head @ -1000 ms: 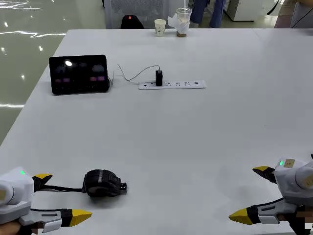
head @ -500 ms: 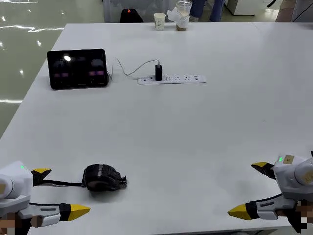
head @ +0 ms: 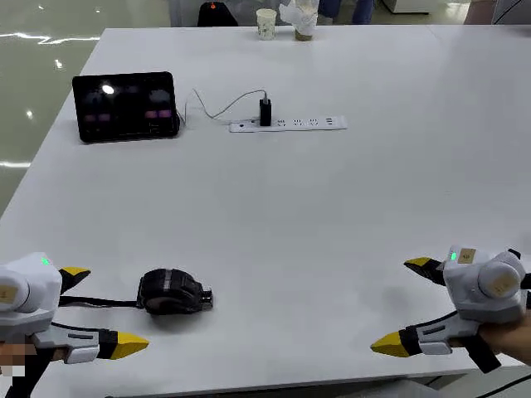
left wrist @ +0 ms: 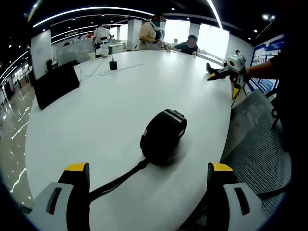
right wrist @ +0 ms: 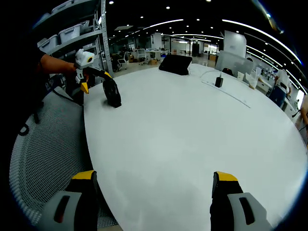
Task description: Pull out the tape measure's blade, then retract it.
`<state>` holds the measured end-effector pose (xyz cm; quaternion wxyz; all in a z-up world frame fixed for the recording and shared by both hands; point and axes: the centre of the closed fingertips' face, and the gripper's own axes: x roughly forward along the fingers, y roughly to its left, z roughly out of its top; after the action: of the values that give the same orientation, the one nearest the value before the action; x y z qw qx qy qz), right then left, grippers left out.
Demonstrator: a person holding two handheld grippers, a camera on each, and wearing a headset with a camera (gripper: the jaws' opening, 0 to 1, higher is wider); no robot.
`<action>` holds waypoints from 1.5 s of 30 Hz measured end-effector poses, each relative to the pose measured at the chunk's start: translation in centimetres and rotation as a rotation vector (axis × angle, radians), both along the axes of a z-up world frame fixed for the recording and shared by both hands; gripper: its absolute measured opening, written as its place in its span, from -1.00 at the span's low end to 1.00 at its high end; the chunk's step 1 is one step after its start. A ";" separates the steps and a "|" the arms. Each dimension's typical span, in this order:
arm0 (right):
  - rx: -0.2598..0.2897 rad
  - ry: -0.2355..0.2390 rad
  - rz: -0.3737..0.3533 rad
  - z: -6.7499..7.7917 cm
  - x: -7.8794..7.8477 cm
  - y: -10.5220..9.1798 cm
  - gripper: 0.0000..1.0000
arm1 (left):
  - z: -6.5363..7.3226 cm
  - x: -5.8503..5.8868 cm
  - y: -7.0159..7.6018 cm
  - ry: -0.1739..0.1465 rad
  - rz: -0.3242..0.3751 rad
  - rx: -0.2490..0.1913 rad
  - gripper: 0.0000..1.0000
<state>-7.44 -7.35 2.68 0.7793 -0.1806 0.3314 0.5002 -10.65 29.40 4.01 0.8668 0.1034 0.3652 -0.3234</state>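
I can read no word, brand or number anywhere. The dark tablet (head: 126, 106) shows only blurred pink and purple patches on its screen. The blue board (left wrist: 267, 60) off to one side carries print too small for me to make out. The paper cup (head: 265, 23) bears a faint mark I cannot read. The black tape measure (head: 172, 291) offers me no legible label.

The left gripper (head: 112, 305) and right gripper (head: 391, 304) sit well apart, jaws wide.
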 end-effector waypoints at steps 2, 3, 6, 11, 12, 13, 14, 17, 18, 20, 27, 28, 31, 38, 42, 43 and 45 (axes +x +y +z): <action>0.004 -0.002 0.011 0.0 0.2 0.4 0.99 | 0.1 0.2 -0.2 0.003 -0.014 0.003 0.98; 0.003 -0.003 0.014 0.0 0.2 0.5 0.99 | 0.1 0.3 -0.3 0.005 -0.019 0.005 0.98; -0.002 -0.008 0.025 0.0 0.6 0.8 0.99 | 0.0 0.5 -0.6 0.010 -0.050 0.015 0.98; -0.006 -0.012 0.053 0.1 1.0 1.3 0.99 | -0.2 0.6 -1.1 0.027 -0.093 0.026 0.98; -0.007 -0.012 0.058 0.1 0.9 1.5 0.99 | -0.2 0.5 -1.3 0.036 -0.109 0.031 0.98; -0.006 -0.013 0.062 0.2 1.0 1.6 0.99 | -0.3 0.5 -1.4 0.038 -0.124 0.040 0.97; -0.007 -0.016 0.067 0.2 1.1 1.7 0.99 | -0.3 0.6 -1.5 0.036 -0.143 0.053 0.97; -0.017 -0.012 0.075 0.1 1.3 2.1 0.99 | -0.3 0.6 -1.9 0.043 -0.178 0.068 0.96; -0.018 -0.010 0.078 0.1 1.3 2.2 0.99 | -0.3 0.7 -1.9 0.043 -0.190 0.076 0.96; -0.019 -0.013 0.094 0.2 1.2 2.6 0.99 | -0.2 0.8 -2.1 0.046 -0.210 0.086 0.96; -0.024 -0.015 0.132 0.4 1.2 3.8 0.99 | 0.0 1.4 -2.7 0.047 -0.269 0.110 0.94; -0.025 -0.013 0.135 0.4 1.2 3.9 0.99 | 0.0 1.4 -2.8 0.046 -0.276 0.111 0.93; -0.029 -0.012 0.148 0.3 1.2 4.4 0.99 | 0.2 1.7 -3.1 0.038 -0.298 0.111 0.90; -0.033 -0.022 0.188 0.1 1.1 5.7 0.99 | 0.3 2.1 -4.0 0.035 -0.351 0.130 0.85; -0.031 -0.023 0.218 0.2 0.8 6.6 0.99 | 0.3 2.3 -4.4 0.037 -0.383 0.143 0.83; -0.030 -0.024 0.224 0.2 0.7 6.8 0.99 | 0.3 2.4 -4.4 0.036 -0.389 0.146 0.82; -0.032 -0.025 0.235 0.2 0.6 7.2 0.99 | 0.4 2.5 -4.7 0.032 -0.409 0.153 0.79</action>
<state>-6.81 -0.19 2.84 0.7163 -0.2368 0.3060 0.5807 -8.17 24.71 4.36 0.7667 0.2358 0.3740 -0.4655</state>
